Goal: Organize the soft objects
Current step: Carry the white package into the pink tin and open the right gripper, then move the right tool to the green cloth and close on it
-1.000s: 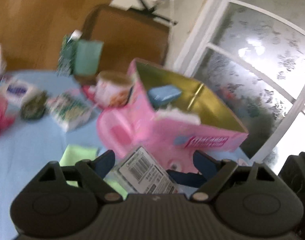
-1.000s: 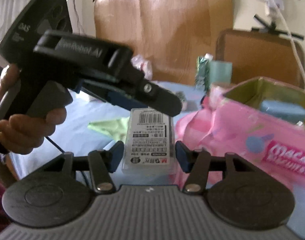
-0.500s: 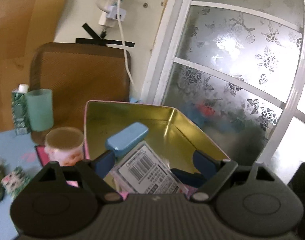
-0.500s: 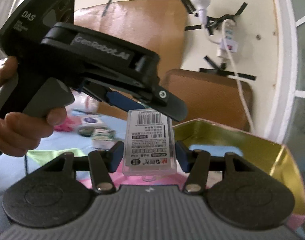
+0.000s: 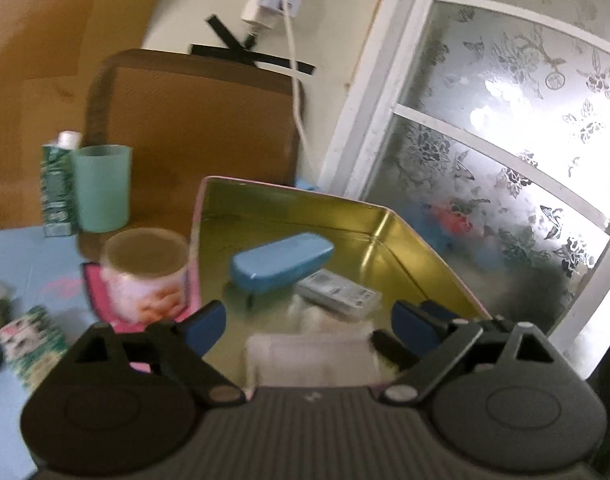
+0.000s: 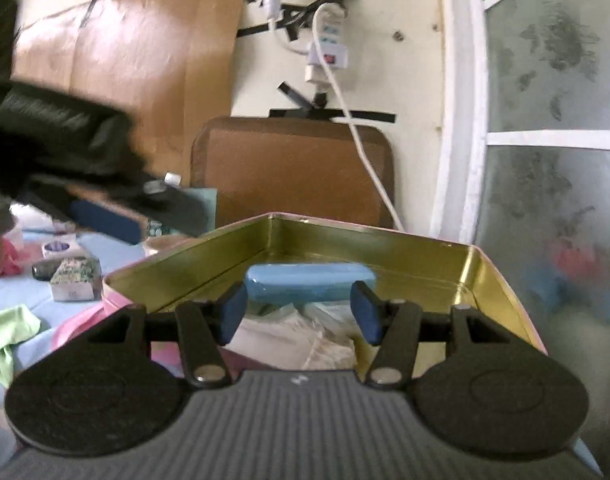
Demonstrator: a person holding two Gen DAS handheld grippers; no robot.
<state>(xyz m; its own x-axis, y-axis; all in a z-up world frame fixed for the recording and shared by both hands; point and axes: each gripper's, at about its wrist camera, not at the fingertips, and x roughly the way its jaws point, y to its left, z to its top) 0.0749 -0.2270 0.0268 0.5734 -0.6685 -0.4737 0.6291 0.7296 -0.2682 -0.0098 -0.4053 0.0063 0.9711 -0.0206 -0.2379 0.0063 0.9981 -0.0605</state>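
A pink tin with a gold inside (image 5: pixel 289 204) (image 6: pixel 385 248) stands by the window. In it lie a blue case (image 5: pixel 281 266) (image 6: pixel 311 282), a clear barcode packet (image 5: pixel 337 294) and white soft packs (image 5: pixel 309 350) (image 6: pixel 301 334). My left gripper (image 5: pixel 307 322) is open and empty over the tin's near side. My right gripper (image 6: pixel 299 312) is open and empty above the white packs. The left gripper also shows blurred at the left of the right wrist view (image 6: pixel 105 192).
A pink printed cup (image 5: pixel 145 276), a teal cup (image 5: pixel 101 188) and a green carton (image 5: pixel 57 196) stand left of the tin on the blue cloth (image 5: pixel 33 264). A small patterned box (image 6: pixel 75 278) and a green cloth (image 6: pixel 5 334) lie at the left. A frosted window (image 5: pixel 505 160) is right.
Both grippers were shut on the barcode packet over the tin. Now both are open and the packet lies inside the tin. The left gripper has drawn back to the left.
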